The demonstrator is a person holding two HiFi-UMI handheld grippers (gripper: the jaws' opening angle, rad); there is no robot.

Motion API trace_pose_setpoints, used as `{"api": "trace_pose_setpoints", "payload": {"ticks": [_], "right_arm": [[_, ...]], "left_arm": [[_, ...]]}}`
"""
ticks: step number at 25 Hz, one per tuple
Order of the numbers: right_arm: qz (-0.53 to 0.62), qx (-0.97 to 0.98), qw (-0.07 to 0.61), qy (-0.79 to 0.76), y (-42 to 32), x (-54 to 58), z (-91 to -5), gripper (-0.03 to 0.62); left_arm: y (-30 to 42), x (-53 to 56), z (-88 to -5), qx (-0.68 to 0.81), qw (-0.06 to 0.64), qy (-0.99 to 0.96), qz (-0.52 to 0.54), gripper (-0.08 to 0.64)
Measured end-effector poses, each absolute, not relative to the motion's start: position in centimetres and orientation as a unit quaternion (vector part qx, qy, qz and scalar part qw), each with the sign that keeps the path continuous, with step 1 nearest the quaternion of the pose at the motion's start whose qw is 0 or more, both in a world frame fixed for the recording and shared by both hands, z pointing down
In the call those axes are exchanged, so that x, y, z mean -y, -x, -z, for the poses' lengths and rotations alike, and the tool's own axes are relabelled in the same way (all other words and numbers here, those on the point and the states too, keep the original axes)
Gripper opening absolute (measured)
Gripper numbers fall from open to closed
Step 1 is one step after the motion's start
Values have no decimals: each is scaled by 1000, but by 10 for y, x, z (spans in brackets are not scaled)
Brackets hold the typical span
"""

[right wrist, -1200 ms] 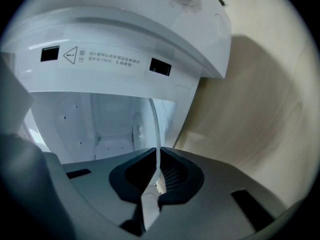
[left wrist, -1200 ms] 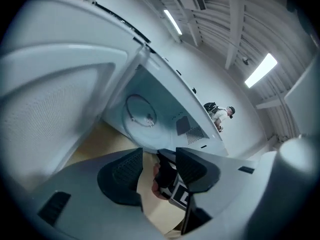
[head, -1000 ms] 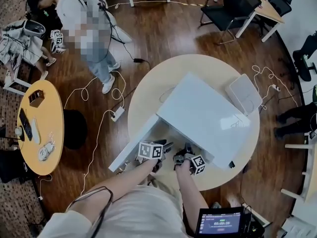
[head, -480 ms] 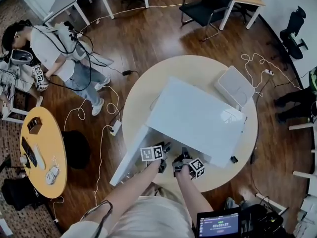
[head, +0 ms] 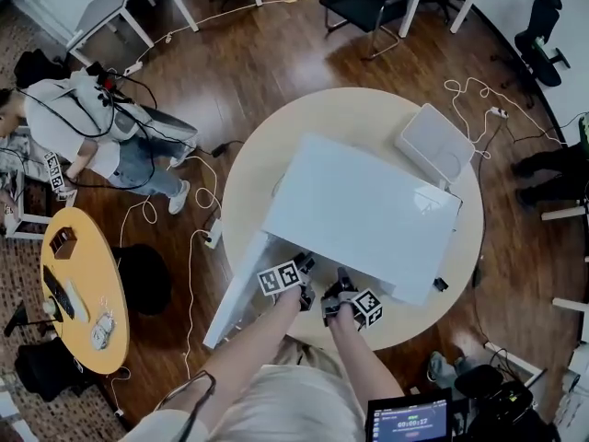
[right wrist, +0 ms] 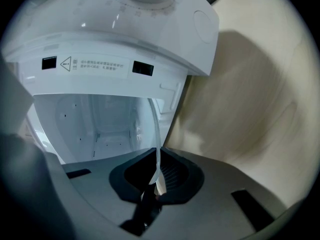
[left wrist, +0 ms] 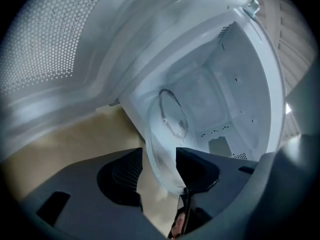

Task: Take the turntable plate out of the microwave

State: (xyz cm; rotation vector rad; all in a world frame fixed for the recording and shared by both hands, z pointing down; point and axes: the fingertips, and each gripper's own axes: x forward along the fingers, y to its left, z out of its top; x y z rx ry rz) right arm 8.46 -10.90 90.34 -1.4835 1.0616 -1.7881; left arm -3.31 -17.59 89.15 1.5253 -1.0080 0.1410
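On the round worktop [head: 267, 159] the white microwave [head: 368, 210] opens toward 7 o'clock, the glass turntable plate [left wrist: 167, 124] at its mouth, rim pinched by the right tool [right wrist: 157, 176], the left tool [left wrist: 159, 169] spread astride it.

Head view: high overhead, steeply down, distant. Left, right gripper views: close, low, both facing into the microwave [head: 368, 215].
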Motion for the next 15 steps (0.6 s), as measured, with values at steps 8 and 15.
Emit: {"api": "trace_pose_setpoints", "payload": {"ticks": [8, 15], "right_arm": [[673, -404, 288, 548, -88, 111, -909, 28], [676, -409, 288, 542, -91, 109, -906, 28]], "left_arm": [[32, 188, -908, 448, 615, -648, -34, 198], [29, 186, -913, 447, 633, -631, -25, 198]]}}
